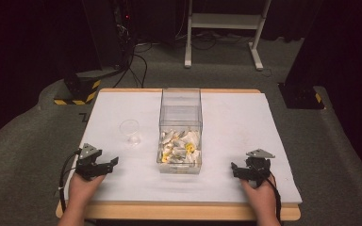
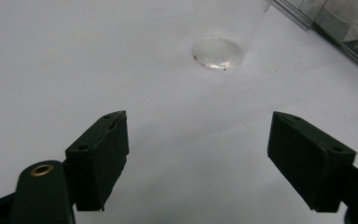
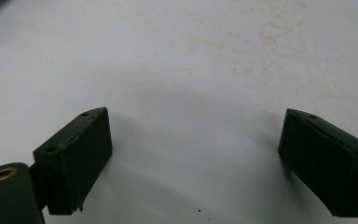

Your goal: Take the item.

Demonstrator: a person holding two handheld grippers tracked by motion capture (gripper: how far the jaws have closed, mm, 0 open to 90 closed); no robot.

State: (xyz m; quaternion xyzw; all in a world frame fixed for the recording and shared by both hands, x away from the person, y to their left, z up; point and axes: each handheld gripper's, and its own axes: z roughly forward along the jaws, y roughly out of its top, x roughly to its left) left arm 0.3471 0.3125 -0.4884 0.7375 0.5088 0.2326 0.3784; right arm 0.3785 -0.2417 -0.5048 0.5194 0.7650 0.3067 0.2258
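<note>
On the white sheet covering the wooden-edged table point(image 1: 122, 188), the largest thing is a tall clear plastic box point(image 1: 180, 129) standing at the middle, its long axis running near to far; its near half holds a heap of small white and yellow pieces point(image 1: 179, 148). Just left of the box, apart from it, stands a small clear plastic cup point(image 1: 130, 133), upright with its mouth facing up, so its long axis is vertical and it looks empty. From the left gripper view its round base point(image 2: 216, 53) sits straight ahead, slightly right of centre, with a corner of the box at far right.

Near the left edge, the left gripper point(image 1: 104, 165) rests low with its jaws spread wide and nothing between them. The cup lies far and to the right of it, near, and this gripper is plainly the closer of the two. A short forward reach should bring the jaws around the cup's wall, I judge.

Over at the near right, the right gripper point(image 1: 235, 168) points left, jaws likewise apart and empty above bare, faintly stained sheet point(image 3: 242, 42).
</note>
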